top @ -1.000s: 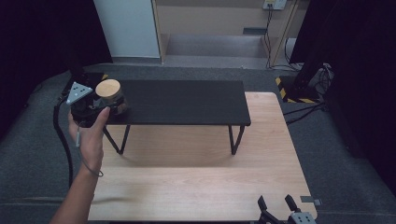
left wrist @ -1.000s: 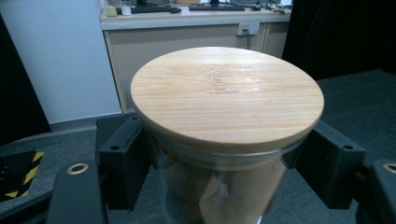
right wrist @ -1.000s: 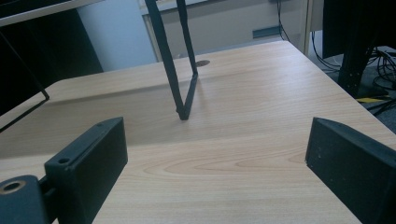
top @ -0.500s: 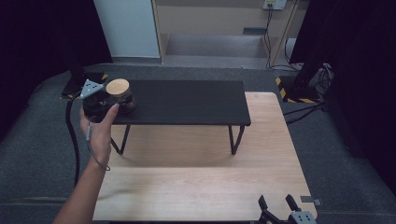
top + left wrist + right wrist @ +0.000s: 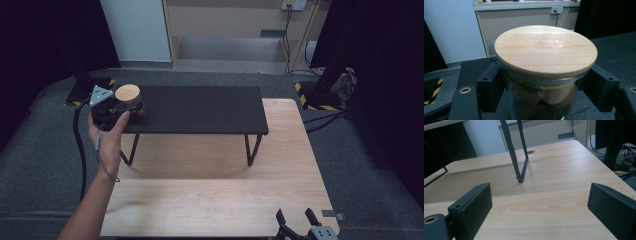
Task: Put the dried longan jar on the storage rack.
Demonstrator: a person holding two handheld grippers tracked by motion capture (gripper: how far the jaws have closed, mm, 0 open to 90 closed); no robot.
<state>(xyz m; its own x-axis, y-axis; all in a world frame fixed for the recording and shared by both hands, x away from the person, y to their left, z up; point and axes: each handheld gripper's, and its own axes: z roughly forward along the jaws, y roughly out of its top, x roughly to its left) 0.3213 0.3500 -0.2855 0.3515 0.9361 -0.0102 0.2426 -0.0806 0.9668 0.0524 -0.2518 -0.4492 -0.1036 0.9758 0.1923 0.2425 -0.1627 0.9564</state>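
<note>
Nearest the person, at the bottom edge of the high view, the right gripper (image 5: 296, 220) sits low by the near right corner of the wooden table (image 5: 210, 200); its own view has both black jaws spread wide w/ nothing but bare wood between them, and one thin black leg of the shelf (image 5: 520, 157) standing ahead. So that hand is idle and well apart from the work. Further out on the left, the person's forearm runs up to the left hand (image 5: 107, 132), which carries the left gripper (image 5: 131, 107) at the left end of the black shelf (image 5: 200, 107). In the left gripper view the jaws pinch the glass body of a jar (image 5: 544, 100) from both sides, just under its round wooden lid (image 5: 545, 48); pads look tight on the glass, brownish contents inside, can't tell what they are. The jar stands upright, long axis vertical, lid level and facing up, jaws roughly level across it. Key relation: the jar is betw. the left jaws already, over or just at the shelf's left end, approx. at the edge closest to the hand; can't tell from above whether its base touches the shelf top yet. Judging by that, the next bit is a straight lowering or release by the left hand, keeping the axis vertical so it doesn't tip off the shelf end. Beyond the shelf: grey floor, pale cabinet fronts.
</note>
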